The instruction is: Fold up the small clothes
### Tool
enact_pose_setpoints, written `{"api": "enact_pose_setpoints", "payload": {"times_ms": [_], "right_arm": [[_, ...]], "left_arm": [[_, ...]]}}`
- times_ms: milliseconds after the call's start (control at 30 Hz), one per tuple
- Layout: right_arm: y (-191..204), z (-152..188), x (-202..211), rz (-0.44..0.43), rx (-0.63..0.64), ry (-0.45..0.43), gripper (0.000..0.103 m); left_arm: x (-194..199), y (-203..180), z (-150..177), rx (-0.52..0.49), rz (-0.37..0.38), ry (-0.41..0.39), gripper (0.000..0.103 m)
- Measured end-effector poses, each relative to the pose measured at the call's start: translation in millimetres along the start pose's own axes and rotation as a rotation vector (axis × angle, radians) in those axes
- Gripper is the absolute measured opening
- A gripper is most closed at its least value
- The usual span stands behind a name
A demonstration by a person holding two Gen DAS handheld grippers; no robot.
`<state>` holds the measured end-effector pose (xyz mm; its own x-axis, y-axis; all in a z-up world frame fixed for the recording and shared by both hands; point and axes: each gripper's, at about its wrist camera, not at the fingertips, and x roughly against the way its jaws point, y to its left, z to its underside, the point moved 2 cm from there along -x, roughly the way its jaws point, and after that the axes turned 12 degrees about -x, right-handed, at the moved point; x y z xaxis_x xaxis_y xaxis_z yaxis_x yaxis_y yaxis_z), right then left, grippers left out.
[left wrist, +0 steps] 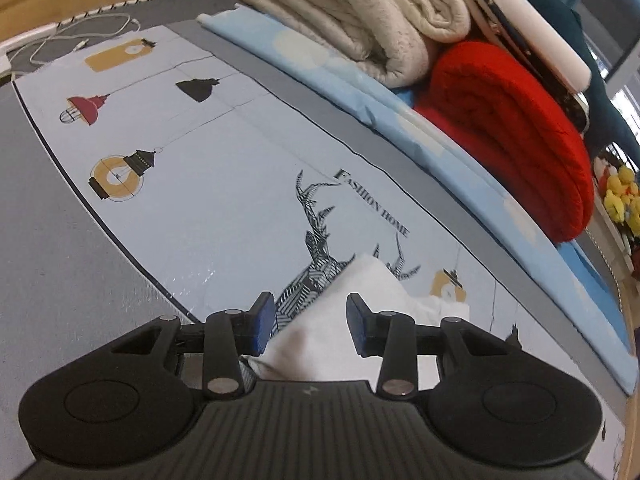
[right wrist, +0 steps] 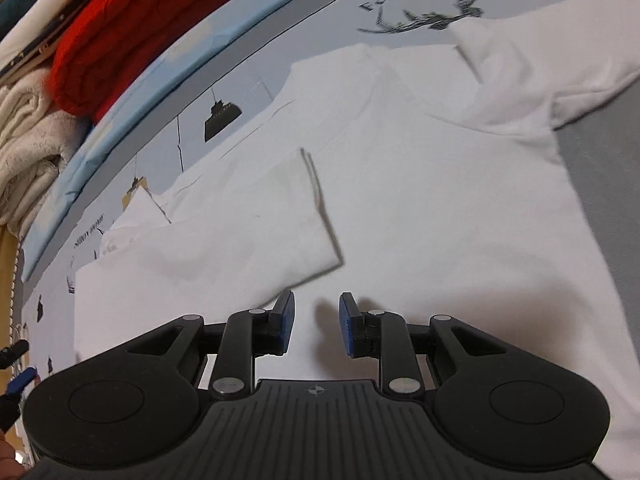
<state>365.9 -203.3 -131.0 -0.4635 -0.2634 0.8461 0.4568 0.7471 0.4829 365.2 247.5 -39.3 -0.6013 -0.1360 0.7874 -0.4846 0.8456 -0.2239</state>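
White shirt [right wrist: 420,200] spread on a printed mat [left wrist: 224,184], both grippers released above it.

Left wrist view: the left gripper [left wrist: 311,322] has its jaws apart with nothing held, hovering over a raised corner of the shirt that lies on the mat's deer print; a red blanket [left wrist: 516,136] and cream blanket [left wrist: 360,12] are stacked beyond. Right wrist view: the right gripper [right wrist: 317,322] is spread wide and empty over the shirt's body, just beside a sleeve [right wrist: 240,232] folded inward across the shirt.
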Motion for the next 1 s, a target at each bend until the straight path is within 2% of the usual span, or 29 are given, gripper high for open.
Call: {"api": "enact_pose_setpoints", "payload": {"times_ms": [67, 133, 300, 367, 400, 467, 533, 600, 667, 700, 733, 800, 867, 933, 1000], "right_arm": [[2, -3, -10, 0.009, -0.012, 0.006, 0.029], [3, -5, -18, 0.017, -0.026, 0.012, 0.037], [10, -10, -24, 0.023, 0.004, -0.019, 0.036], [11, -11, -25, 0.024, 0.014, -0.04, 0.023], [11, -12, -25, 0.021, 0.019, -0.05, 0.008], [13, -14, -20, -0.007, 0.03, -0.076, 0.005], [20, -17, -5, -0.057, 0.073, -0.132, 0.004], [33, -17, 23, -0.127, 0.168, -0.237, 0.004], [43, -15, 60, -0.191, 0.292, -0.42, 0.004], [40, -18, 72, -0.211, 0.302, -0.472, 0.004], [33, -24, 81, -0.206, 0.296, -0.504, 0.004], [16, -39, 79, -0.04, 0.283, -0.54, 0.004], [-15, -58, 63, 0.146, 0.19, -0.501, 0.004], [-38, -70, 55, 0.19, 0.094, -0.464, 0.004], [-42, -76, 57, 0.158, 0.092, -0.467, 0.004]], "left_arm": [[-8, 2, -8, 0.013, -0.005, 0.005, 0.043], [-12, 3, -10, 0.021, -0.004, 0.007, 0.043], [-21, 0, -14, 0.027, 0.005, 0.015, 0.043], [-24, -3, -15, 0.026, 0.007, 0.016, 0.043], [-25, -5, -15, 0.024, 0.007, 0.016, 0.043], [-26, -6, -15, 0.026, 0.006, 0.014, 0.043], [-26, -8, -15, 0.021, 0.007, 0.01, 0.043], [-25, -11, -15, 0.007, 0.006, 0.003, 0.043], [-26, -13, -15, -0.009, 0.006, 0.001, 0.043], [-26, -14, -15, -0.016, 0.009, 0.002, 0.043], [-26, -16, -14, -0.026, 0.011, 0.003, 0.043], [-28, -20, -12, -0.048, 0.015, 0.011, 0.043], [-32, -26, -8, -0.07, 0.028, 0.026, 0.043], [-37, -35, -4, -0.099, 0.051, 0.047, 0.043], [-42, -45, 2, -0.129, 0.082, 0.07, 0.043]]}}
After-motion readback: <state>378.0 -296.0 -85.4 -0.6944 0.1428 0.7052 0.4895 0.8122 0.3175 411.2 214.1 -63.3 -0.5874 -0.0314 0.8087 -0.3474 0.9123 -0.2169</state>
